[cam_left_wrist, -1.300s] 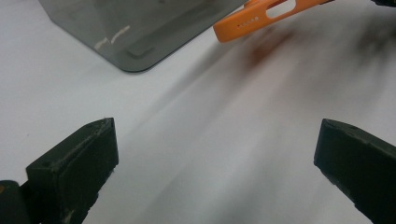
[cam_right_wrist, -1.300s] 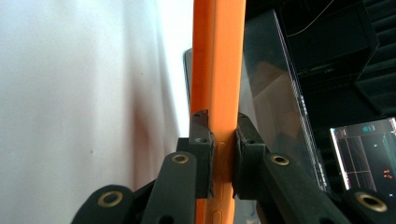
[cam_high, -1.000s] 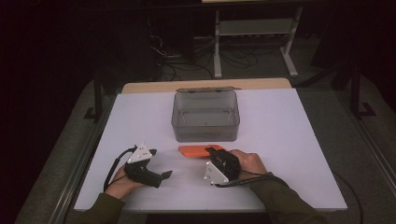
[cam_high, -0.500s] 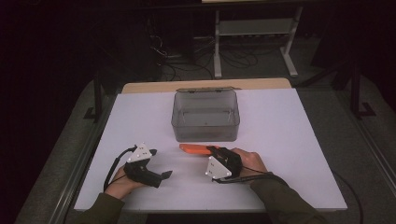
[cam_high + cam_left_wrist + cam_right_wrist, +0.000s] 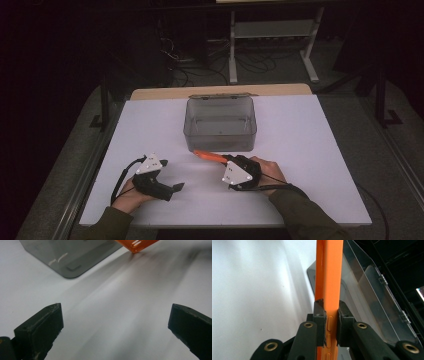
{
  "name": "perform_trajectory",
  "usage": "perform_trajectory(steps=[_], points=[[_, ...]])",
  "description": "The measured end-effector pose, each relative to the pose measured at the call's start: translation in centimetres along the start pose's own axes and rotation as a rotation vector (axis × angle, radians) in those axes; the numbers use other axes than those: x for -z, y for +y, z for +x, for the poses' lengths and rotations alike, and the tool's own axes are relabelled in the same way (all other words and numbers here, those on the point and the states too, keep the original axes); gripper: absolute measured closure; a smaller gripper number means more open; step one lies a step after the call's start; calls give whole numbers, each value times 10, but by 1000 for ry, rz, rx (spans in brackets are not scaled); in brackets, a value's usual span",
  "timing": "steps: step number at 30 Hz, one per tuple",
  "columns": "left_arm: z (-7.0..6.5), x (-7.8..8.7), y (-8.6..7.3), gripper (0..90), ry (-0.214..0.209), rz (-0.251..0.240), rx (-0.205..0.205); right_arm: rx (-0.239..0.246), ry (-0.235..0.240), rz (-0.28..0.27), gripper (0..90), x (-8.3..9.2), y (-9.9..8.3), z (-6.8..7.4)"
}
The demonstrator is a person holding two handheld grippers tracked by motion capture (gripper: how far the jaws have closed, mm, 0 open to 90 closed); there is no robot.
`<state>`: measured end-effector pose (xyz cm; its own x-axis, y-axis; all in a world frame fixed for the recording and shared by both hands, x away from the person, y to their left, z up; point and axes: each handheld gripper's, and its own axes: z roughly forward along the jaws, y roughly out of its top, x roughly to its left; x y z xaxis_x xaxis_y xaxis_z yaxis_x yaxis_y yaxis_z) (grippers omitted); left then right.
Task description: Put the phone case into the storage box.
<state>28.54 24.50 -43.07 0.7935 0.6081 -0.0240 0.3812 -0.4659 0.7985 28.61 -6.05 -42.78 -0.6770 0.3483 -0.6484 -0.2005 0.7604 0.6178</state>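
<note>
White table (image 5: 310, 150) took most of the frame; clear grey bin (image 5: 220, 125) sat upper centre. Right gripper (image 5: 226, 161) at centre pinched the orange strip (image 5: 210, 156) edge-on, just below the bin. Probably bin-bound: lift level, clear the rim. Left gripper (image 5: 175, 188), lower left, stood spread, empty.

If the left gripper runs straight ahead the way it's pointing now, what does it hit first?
Probably bare table first; the left gripper is open, and farther along lie the grey box's corner and the orange piece. Depth unclear.
</note>
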Motion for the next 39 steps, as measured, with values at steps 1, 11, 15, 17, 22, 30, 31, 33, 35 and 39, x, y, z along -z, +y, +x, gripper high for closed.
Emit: perform_trajectory(steps=[1,11,15,17,22,30,31,33,35,39], points=[[0,0,0,0,1,-1,0,-12,1,3,793,0,0,0],[0,0,0,0,1,0,0,-90,34,-12,793,2,-2,-9],[0,0,0,0,0,0,0,-130,48,-16,793,1,-3,-12],[0,0,0,0,0,0,0,-150,58,-15,792,1,-4,-14],[0,0,0,0,0,-1,0,-193,72,-17,792,1,-6,-19],[0,1,0,0,0,-1,1,-273,105,-23,791,2,-9,-26],[0,1,0,0,1,-1,0,-282,111,-23,791,2,-9,-27],[0,1,0,0,1,-1,1,-303,122,-24,790,2,-10,-29],[0,1,0,0,1,-1,0,-325,131,-28,790,2,-11,-31],[0,1,0,0,0,-1,1,-360,146,-28,790,2,-13,-34]])
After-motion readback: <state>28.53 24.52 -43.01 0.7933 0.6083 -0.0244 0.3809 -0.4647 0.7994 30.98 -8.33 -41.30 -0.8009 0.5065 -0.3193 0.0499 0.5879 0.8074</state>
